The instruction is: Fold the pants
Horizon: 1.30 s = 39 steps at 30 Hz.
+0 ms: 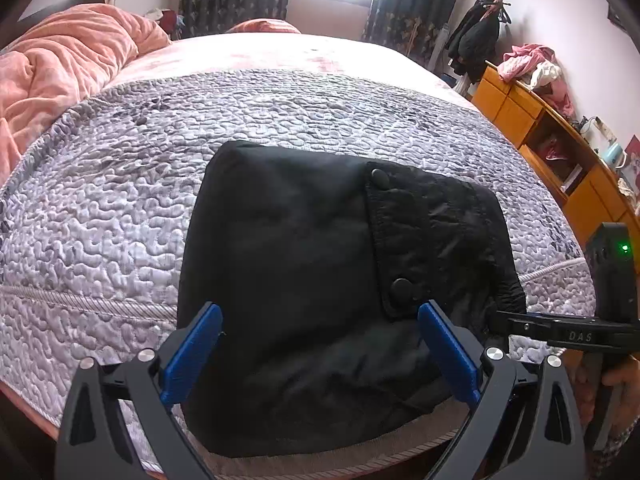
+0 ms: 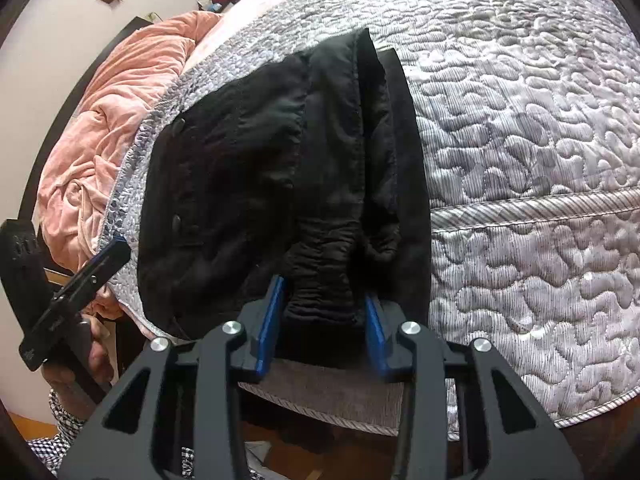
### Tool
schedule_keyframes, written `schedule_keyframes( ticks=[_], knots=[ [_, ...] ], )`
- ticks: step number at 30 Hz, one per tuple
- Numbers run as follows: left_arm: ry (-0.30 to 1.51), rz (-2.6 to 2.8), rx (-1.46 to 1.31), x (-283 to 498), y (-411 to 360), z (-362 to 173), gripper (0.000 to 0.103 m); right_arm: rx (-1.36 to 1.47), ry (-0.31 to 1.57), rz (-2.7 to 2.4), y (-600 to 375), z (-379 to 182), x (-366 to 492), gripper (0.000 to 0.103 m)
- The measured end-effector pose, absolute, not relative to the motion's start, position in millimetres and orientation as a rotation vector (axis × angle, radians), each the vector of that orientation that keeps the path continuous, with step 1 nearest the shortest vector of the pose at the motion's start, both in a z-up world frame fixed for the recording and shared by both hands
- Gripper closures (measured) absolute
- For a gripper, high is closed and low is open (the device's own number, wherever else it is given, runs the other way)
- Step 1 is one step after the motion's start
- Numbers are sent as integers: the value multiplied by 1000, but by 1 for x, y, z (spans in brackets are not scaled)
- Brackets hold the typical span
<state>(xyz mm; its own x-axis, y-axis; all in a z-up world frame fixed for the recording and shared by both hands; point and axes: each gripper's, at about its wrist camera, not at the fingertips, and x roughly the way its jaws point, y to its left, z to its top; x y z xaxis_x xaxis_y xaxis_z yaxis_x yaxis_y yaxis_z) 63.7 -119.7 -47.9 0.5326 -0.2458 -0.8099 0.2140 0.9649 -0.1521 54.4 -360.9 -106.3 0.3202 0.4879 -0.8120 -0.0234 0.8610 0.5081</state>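
Right gripper [image 2: 325,324] jaws pinch the pants [image 2: 280,184] waistband at the bed [image 2: 520,120] edge. Left gripper [image 1: 320,356] jaws gape wide, holding nothing; a tug could slide the fold off.

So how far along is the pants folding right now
Mostly done: the black pants lie in a compact stacked bundle on the gray quilt, pocket flap on top. In hand: the right claw pinches the gathered waistband edge, while the left claw sits open over the bundle. Left, probably: release and tidy the uneven layers.
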Motion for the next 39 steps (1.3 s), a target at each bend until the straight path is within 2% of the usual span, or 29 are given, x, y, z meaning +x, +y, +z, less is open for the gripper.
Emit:
schedule_keyframes(
  ticks=[2, 7, 13, 16, 19, 21, 23, 31, 39],
  knots=[
    [972, -273, -31, 63, -120, -48, 4, 434, 1188, 354, -361, -97, 52, 72],
    [968, -268, -35, 61, -119, -46, 4, 410, 1153, 345, -374, -75, 47, 74],
    [1010, -244, -64, 65, -110, -58, 4, 380, 1256, 294, -366, -111, 54, 71],
    [1023, -255, -80, 65, -101, -59, 4, 332, 1227, 308, -361, -98, 52, 63],
    [1051, -306, -128, 69, -87, -57, 4, 318, 1176, 334, -367, -78, 48, 38],
    [1079, -354, -200, 75, -72, -56, 4, 355, 1128, 361, -378, -65, 48, 37],
    [1087, -364, -276, 80, -55, -57, 4, 400, 1117, 375, -391, -63, 51, 27],
    [1182, -395, -474, 99, -8, -94, 4, 565, 1175, 437, -422, -100, 71, 24],
    [1253, -480, -518, 109, -4, -130, 4, 614, 1228, 492, -430, -133, 79, 19]
  ],
)
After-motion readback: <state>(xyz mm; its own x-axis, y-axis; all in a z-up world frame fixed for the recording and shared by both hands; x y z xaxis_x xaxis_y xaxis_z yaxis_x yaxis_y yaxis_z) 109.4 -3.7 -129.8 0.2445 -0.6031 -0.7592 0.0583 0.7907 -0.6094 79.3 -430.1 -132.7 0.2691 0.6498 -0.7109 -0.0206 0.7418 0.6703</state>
